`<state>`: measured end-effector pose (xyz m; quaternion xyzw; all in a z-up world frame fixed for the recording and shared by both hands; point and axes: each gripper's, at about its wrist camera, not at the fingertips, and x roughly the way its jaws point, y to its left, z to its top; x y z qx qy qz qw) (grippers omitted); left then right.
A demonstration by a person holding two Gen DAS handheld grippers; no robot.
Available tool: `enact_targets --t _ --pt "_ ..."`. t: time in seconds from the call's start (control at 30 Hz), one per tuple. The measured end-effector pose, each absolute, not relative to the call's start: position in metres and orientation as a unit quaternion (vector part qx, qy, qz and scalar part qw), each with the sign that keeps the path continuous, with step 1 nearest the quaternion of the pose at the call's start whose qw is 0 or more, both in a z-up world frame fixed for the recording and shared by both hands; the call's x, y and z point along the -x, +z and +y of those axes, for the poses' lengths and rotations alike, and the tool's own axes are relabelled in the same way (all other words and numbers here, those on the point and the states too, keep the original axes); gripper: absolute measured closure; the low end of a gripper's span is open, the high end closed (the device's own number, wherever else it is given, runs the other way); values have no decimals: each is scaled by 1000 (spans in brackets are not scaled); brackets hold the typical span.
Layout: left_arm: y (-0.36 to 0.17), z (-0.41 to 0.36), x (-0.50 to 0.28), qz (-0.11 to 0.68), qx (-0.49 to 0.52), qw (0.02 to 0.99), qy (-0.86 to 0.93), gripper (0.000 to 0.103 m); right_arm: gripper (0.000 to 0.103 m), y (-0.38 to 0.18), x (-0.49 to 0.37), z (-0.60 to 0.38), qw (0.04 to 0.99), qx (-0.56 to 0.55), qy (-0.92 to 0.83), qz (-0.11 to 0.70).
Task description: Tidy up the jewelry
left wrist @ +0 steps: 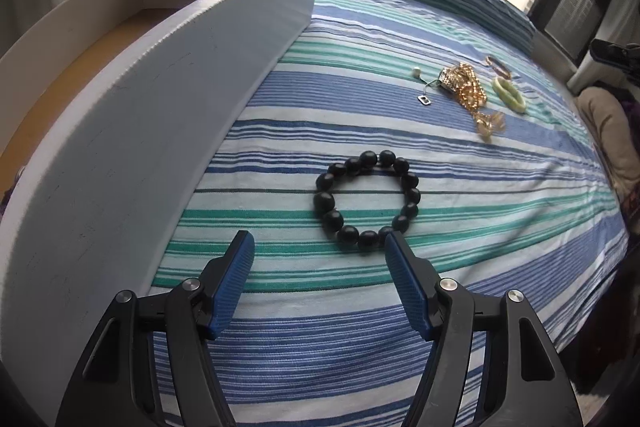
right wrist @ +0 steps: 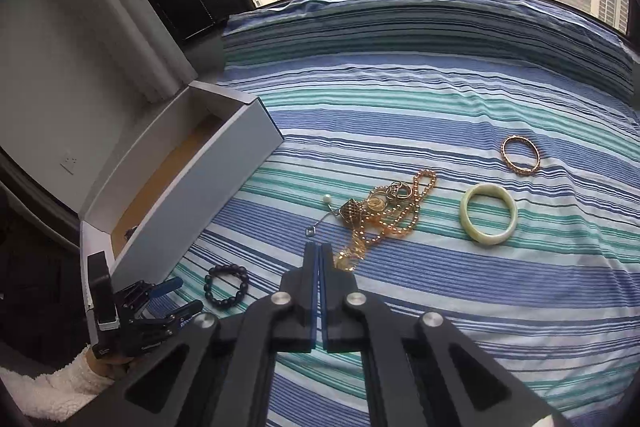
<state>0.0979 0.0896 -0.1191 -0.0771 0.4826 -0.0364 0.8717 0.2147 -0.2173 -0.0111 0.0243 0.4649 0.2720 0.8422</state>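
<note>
A black bead bracelet (left wrist: 367, 201) lies on the striped bedspread, just beyond my left gripper (left wrist: 318, 239), which stands open with nothing between its fingers. Its right fingertip almost touches the beads. The right wrist view shows the same open gripper (right wrist: 188, 294) beside the bracelet (right wrist: 226, 285). My right gripper (right wrist: 318, 247) is shut above the bed, with nothing visible between its pads. Just past its tips lie a small silver pendant (right wrist: 310, 231), a pearl pin (right wrist: 327, 200) and a tangled heap of gold chains (right wrist: 384, 215). Further right sit a pale green bangle (right wrist: 488, 213) and a thin gold bangle (right wrist: 520, 153).
An open white cardboard box (left wrist: 160, 107) with a brown floor stands at the left on the bed, its long wall close to my left gripper. A hand in a fluffy white sleeve (right wrist: 52, 387) holds that gripper. A window with tower blocks runs behind the bed.
</note>
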Motion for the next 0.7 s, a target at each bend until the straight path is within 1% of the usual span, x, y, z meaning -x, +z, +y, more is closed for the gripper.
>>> enact_targets --t 0.1,0.17,0.2,0.23,0.27,0.3,0.33,0.53,0.67,0.7 --pt "-119 91 -94 482 78 872 -35 33 102 -1 -195 -222 847 -17 274 456" --pt "-120 91 -92 483 79 871 -34 32 101 -6 -188 -221 845 4 267 463" --pt "-120 90 -92 485 80 870 -34 32 100 -15 -188 -218 845 17 257 469" --pt "-121 89 -91 486 81 869 -35 32 96 -24 -190 -216 845 27 248 474" --pt "-120 89 -90 487 83 869 -36 32 88 -34 -191 -214 844 33 244 476" --pt "-119 87 -89 486 84 869 -38 32 70 -47 -196 -211 843 35 245 478" --pt "-117 86 -88 485 83 870 -39 32 59 -61 -200 -208 840 38 247 481" --pt "-107 83 -81 476 76 875 -39 31 59 -136 -240 -172 841 103 231 478" --pt "-112 85 -81 482 76 872 -36 31 59 -160 -254 -162 831 141 252 476" --pt "-113 86 -82 483 78 871 -35 31 57 -161 -252 -164 828 140 269 471"
